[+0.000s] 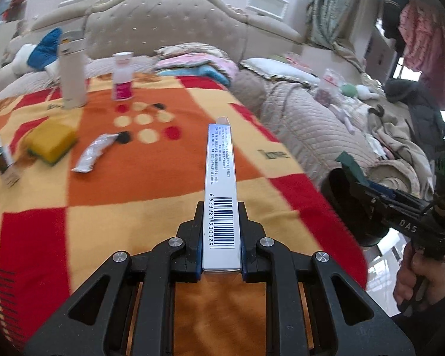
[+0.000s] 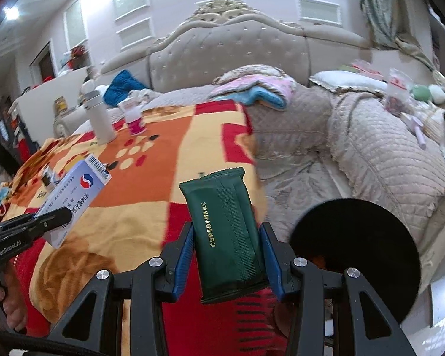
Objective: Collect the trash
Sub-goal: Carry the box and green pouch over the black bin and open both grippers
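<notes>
On white box [image 1: 221, 195], barcode 6923981900029

Two bottles [image 1: 72, 72] [image 1: 122, 76], one sponge [image 1: 51, 141], one foil sachet [image 1: 96, 153], two boxes [image 1: 221, 195] [image 1: 5, 161] (one small), one green packet [image 2: 227, 234].

- A bed [image 1: 311, 130] with a checked red, orange and yellow blanket [image 1: 127, 184].
- On the blanket: white flask [image 1: 71, 74], pink-labelled bottle [image 1: 122, 77], yellow sponge [image 1: 52, 144], crumpled silver tube [image 1: 96, 152], small carton [image 1: 4, 161].

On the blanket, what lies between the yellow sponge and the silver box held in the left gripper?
In the left wrist view, a crumpled silver tube with a black cap lies between the yellow sponge and the silver box; otherwise only bare blanket.
</notes>
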`<state>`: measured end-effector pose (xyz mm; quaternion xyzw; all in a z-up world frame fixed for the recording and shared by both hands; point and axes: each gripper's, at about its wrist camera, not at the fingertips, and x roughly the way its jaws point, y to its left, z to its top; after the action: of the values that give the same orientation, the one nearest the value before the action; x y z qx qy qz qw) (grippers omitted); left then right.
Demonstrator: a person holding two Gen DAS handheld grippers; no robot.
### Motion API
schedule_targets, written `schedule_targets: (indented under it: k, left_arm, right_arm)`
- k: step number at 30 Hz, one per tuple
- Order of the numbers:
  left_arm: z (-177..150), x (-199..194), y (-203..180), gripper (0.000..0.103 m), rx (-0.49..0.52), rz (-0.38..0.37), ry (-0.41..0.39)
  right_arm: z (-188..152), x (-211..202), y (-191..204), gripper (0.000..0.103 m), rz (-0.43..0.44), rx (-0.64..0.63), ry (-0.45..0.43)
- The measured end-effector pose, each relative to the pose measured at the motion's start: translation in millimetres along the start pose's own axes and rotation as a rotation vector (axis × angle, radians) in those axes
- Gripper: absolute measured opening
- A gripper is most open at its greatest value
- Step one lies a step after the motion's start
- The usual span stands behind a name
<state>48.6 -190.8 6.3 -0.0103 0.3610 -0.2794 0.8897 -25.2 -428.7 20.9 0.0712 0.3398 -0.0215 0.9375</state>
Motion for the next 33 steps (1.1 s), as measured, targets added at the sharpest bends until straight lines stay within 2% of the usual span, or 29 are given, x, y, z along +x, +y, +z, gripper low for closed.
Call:
schedule_targets:
  k: [14,25,33]
  left_arm:
    - [9,45,-96,0.015,0.128,-0.137,0.038]
    - [17,92,-188,0.015,0.300,-0.259,0.146]
    - [23,121,-207,0.015,0.324,-0.264,0.171]
  right_arm:
    - [-20,-32,-84,0.042,-0.136,0.158,-0.012]
    - [-33,-27,-129,0.042,-0.232,0.294,0.039]
    - [-34,-20,-144,0.042,-0.264,0.369,0.052]
